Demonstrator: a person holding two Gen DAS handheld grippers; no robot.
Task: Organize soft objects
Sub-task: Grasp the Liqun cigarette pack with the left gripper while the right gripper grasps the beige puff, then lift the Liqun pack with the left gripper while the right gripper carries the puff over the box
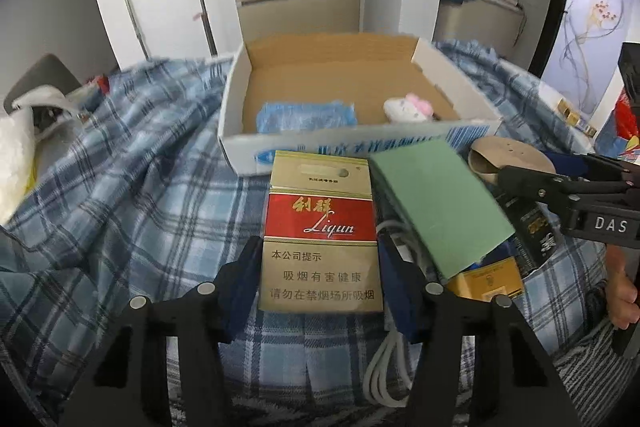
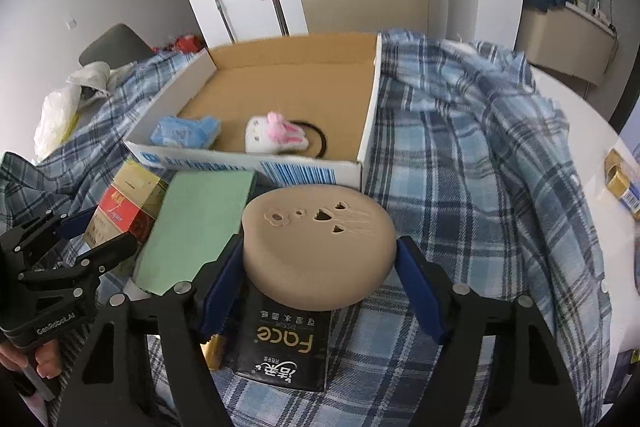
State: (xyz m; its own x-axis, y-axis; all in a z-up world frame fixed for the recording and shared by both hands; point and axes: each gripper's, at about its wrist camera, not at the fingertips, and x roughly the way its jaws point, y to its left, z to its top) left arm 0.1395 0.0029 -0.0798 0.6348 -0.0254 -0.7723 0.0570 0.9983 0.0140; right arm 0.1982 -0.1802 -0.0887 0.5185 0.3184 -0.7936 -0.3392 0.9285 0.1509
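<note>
I am at the grasping step: my left gripper (image 1: 320,283) stands half open with the cigarette pack (image 1: 322,231) between its pads, apparently touching. My right gripper (image 2: 316,281) brackets the beige sponge (image 2: 320,247), its right pad just apart. Next, I think, both must close firmly, then lift to the cardboard box (image 2: 370,115) ahead.

Your right gripper (image 2: 320,267) straddles the tan slipper toe (image 2: 320,251), blue pads (image 2: 420,287) flanking it. At twelve o'clock, the cardboard box (image 2: 370,107) holds a plush toy (image 2: 276,139).
</note>
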